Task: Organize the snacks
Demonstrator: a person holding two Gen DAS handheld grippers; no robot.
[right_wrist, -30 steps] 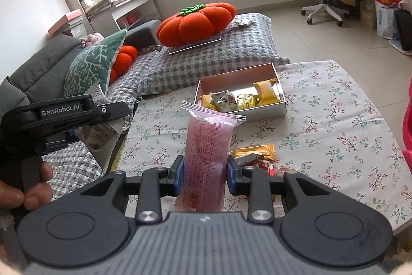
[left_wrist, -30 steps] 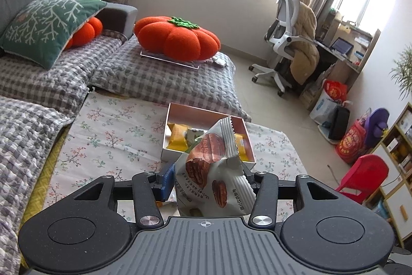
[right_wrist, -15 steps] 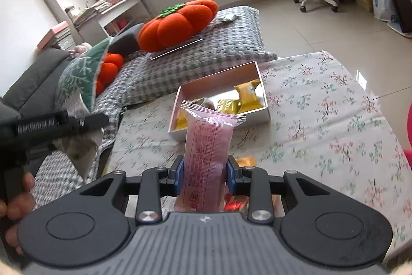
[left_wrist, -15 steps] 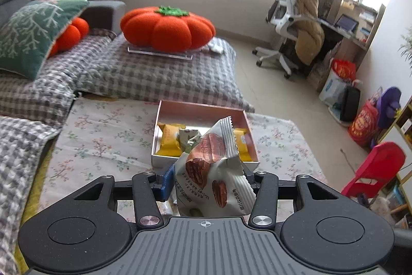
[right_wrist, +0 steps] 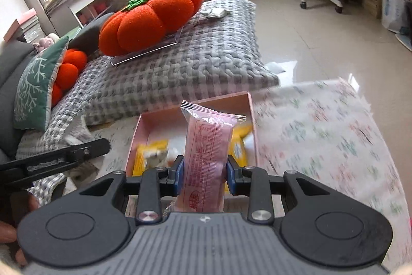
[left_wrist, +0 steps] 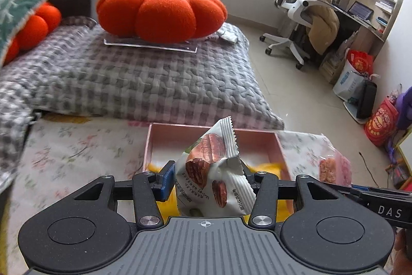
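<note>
My left gripper [left_wrist: 207, 181] is shut on a white snack packet printed with brown nuts [left_wrist: 213, 172], held upright over the near side of the pink box [left_wrist: 206, 129]. My right gripper [right_wrist: 204, 176] is shut on a pink wrapped bar [right_wrist: 207, 159], also upright, above the same pink box [right_wrist: 224, 98]. Yellow snack packets [right_wrist: 144, 156] lie inside the box. The right gripper's arm and its pink bar [left_wrist: 334, 169] show at the right edge of the left wrist view. The left gripper [right_wrist: 56, 159] shows at the left of the right wrist view.
The box sits on a floral tablecloth [right_wrist: 322, 125]. Behind it lies a grey checked cushion [left_wrist: 144, 79] with an orange pumpkin pillow [left_wrist: 159, 12] on a clear tray. An office chair [left_wrist: 301, 2] and bags stand at the right. A person's hand [right_wrist: 10, 233] shows low left.
Both grippers have moved forward and down with their packets and are now over the pink box, which looks much closer. The loose snacks on the cloth have dropped out of view.
</note>
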